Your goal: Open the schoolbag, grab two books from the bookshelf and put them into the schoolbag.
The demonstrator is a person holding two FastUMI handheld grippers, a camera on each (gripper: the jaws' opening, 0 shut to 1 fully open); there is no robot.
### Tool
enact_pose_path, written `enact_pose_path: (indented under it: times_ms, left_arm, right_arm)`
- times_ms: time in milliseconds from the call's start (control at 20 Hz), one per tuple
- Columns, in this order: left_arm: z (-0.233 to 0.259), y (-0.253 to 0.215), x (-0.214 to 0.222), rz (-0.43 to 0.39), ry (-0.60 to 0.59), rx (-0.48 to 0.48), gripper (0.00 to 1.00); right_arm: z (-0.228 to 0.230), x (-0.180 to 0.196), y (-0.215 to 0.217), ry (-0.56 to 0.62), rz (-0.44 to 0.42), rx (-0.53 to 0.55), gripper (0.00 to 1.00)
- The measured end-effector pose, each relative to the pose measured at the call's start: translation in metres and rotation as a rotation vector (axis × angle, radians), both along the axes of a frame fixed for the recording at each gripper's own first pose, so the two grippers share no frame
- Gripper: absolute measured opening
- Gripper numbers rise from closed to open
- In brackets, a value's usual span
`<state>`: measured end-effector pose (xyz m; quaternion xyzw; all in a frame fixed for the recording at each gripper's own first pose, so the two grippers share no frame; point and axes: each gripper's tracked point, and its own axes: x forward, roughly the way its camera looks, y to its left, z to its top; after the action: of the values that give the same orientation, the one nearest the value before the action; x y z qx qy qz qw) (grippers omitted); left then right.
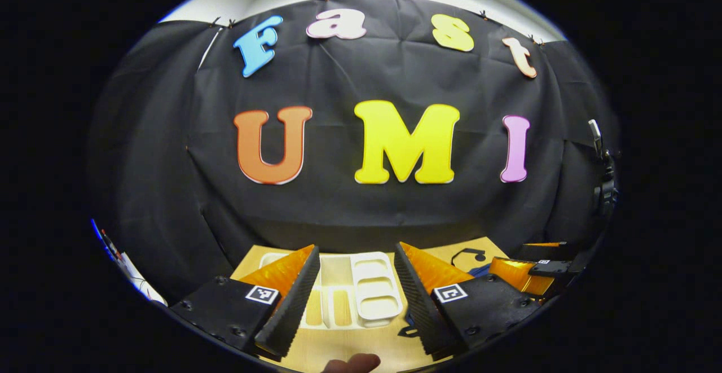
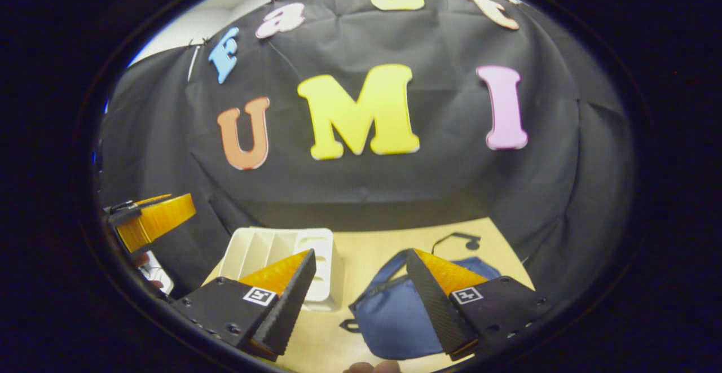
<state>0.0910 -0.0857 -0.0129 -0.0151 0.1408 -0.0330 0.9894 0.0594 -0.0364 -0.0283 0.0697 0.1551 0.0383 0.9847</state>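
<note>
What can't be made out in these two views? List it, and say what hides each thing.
1. Whether the schoolbag zip is open or shut: right gripper view, a finger of the right tongs covers part of the bag.
2. Whether books stand in the bookshelf: left gripper view, slots too small, both sides behind the left tongs.
3. The black item beyond the bag: right gripper view, too small to name.
</note>
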Motion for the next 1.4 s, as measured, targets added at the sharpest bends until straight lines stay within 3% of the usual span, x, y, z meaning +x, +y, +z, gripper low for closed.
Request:
enact_pose_path:
  times_ms: [100, 150, 200, 350, 400, 600, 650, 900, 950, 1400]
  left_arm:
    - [0.019, 0.009, -0.002, 0.018, -0.060, 0.012, 0.93]
    - [0.029, 0.014, -0.004, 0.031, -0.090, 0.011, 0.87]
    - [0.039, 0.017, -0.006, 0.039, -0.118, 0.010, 0.93]
    - [0.062, 0.026, -0.013, 0.075, -0.190, -0.004, 0.93]
    - [0.068, 0.025, -0.014, 0.076, -0.206, -0.021, 0.93]
    - [0.080, 0.024, -0.014, 0.078, -0.244, -0.051, 0.93]
    - [0.081, 0.025, -0.016, 0.081, -0.245, -0.049, 0.93]
    - [0.080, 0.024, -0.016, 0.073, -0.241, -0.057, 0.93]
    - [0.079, 0.024, -0.017, 0.071, -0.236, -0.059, 0.93]
    - [0.076, 0.020, -0.015, 0.052, -0.223, -0.065, 0.94]
  right_arm:
    - [0.029, 0.000, 0.002, -0.093, -0.020, -0.009, 0.96]
    - [0.040, -0.002, 0.004, -0.133, -0.032, -0.012, 0.96]
    - [0.050, -0.003, 0.006, -0.168, -0.042, -0.015, 0.96]
    - [0.077, -0.008, 0.004, -0.258, -0.074, -0.038, 0.94]
    - [0.084, -0.010, 0.004, -0.282, -0.083, -0.047, 0.99]
    - [0.111, -0.020, 0.004, -0.366, -0.106, -0.051, 0.99]
    - [0.113, -0.022, 0.005, -0.373, -0.107, -0.054, 0.94]
    - [0.112, -0.032, 0.009, -0.377, -0.109, -0.079, 0.93]
    - [0.111, -0.033, 0.010, -0.376, -0.106, -0.083, 0.99]
    - [0.113, -0.032, 0.011, -0.388, -0.120, -0.101, 0.96]
